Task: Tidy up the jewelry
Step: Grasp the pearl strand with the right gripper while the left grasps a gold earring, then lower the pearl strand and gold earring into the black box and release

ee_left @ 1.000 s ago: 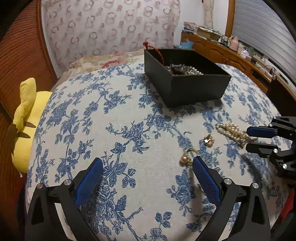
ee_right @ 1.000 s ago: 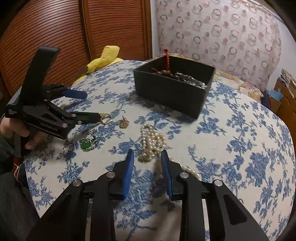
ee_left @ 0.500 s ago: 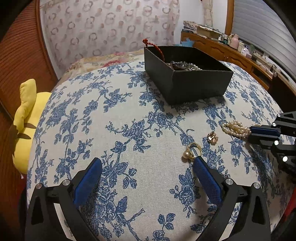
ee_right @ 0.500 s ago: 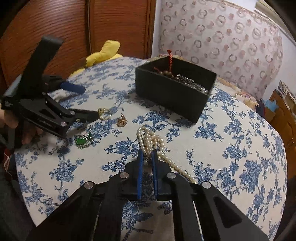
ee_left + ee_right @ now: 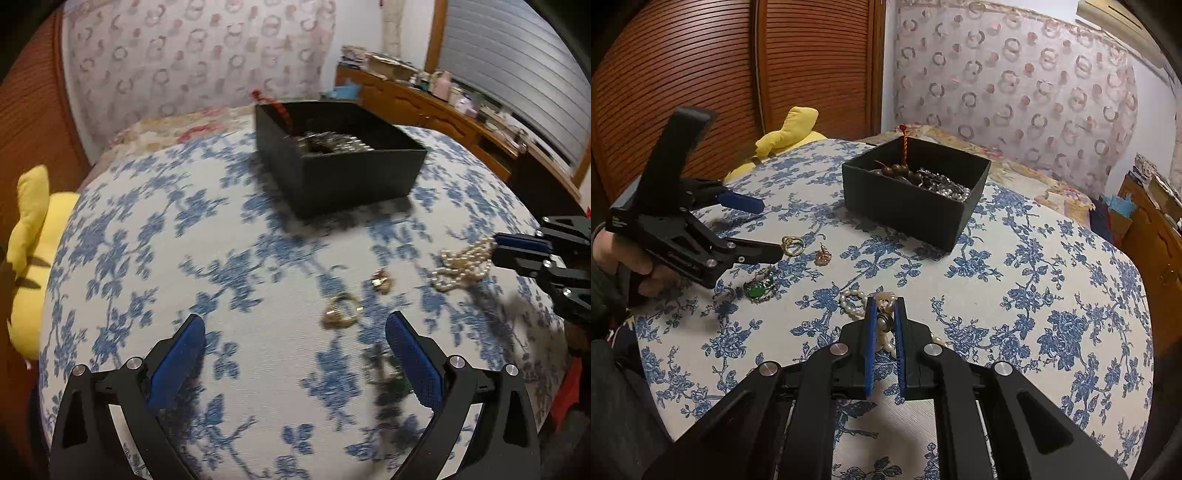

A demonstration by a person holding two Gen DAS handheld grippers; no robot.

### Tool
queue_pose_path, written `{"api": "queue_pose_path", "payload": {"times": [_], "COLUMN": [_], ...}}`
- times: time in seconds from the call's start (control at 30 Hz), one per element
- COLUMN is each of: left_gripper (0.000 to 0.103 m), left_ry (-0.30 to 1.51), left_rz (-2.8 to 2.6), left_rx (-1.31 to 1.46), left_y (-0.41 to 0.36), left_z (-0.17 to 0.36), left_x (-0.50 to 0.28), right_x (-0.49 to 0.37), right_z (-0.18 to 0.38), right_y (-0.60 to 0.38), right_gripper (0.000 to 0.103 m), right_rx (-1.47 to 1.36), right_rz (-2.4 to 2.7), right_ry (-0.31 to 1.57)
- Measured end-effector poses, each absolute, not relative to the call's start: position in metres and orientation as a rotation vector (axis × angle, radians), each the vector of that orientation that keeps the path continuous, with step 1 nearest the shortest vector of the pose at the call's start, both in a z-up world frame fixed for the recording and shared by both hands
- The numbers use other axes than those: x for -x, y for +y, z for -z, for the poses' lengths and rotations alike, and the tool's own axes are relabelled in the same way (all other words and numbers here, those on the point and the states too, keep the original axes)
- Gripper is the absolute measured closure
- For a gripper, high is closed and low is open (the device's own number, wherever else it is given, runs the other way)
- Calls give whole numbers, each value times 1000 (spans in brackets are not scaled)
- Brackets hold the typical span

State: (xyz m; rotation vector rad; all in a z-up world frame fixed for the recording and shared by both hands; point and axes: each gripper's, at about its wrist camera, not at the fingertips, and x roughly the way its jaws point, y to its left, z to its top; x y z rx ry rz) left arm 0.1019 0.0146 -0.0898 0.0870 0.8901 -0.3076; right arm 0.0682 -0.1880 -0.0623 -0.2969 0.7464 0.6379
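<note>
A black box (image 5: pixel 916 192) holding beads and chains stands at the far side of the blue-flowered cloth; it also shows in the left wrist view (image 5: pixel 340 158). My right gripper (image 5: pixel 885 306) is shut on a pearl necklace (image 5: pixel 854 303), which hangs from it in the left wrist view (image 5: pixel 461 264). My left gripper (image 5: pixel 293 334) is open and empty, just above the cloth. A gold ring (image 5: pixel 341 314), (image 5: pixel 792 244) lies near its right finger. A small gold earring (image 5: pixel 382 280), (image 5: pixel 822 257) and a green-stone piece (image 5: pixel 759 288) lie close by.
A yellow plush toy (image 5: pixel 29 254) sits off the cloth's left edge. A wooden dresser (image 5: pixel 443 110) with clutter runs along the right. Louvred wooden doors (image 5: pixel 701 74) and a patterned headboard (image 5: pixel 1015 85) stand behind.
My right gripper has closed on the pearl necklace and lifted part of it off the cloth. My left gripper has drawn back a little from the gold ring.
</note>
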Motion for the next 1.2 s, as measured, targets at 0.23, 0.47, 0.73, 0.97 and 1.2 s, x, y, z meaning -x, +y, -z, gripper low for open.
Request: {"api": "queue_pose_path", "payload": {"times": [0.23,0.47,0.73,0.97,1.2], "left_gripper": [56,91,93,93,93], "left_ry": [890,878,831,767,714], "left_rz": [351,371,367,358,354], "left_rx": [-136,-145,-104,-72,-72], "left_y": [-6,-7,1,6,3], "left_z": [89,90,73,49,25], "left_x": [-106,-101,-97,-99,-105], "right_x": [-68,-74,-76,-80,-88], "right_z": [56,45,19,-11,-47], "right_y": [-190,-191,-184,-181,-175], "right_gripper": [92,92,93,93,93], "right_rx": [295,298,302,308,320], "right_rz": [-639,-632,-636,-627,-618], "right_ry": [733,719,661,591,512]}}
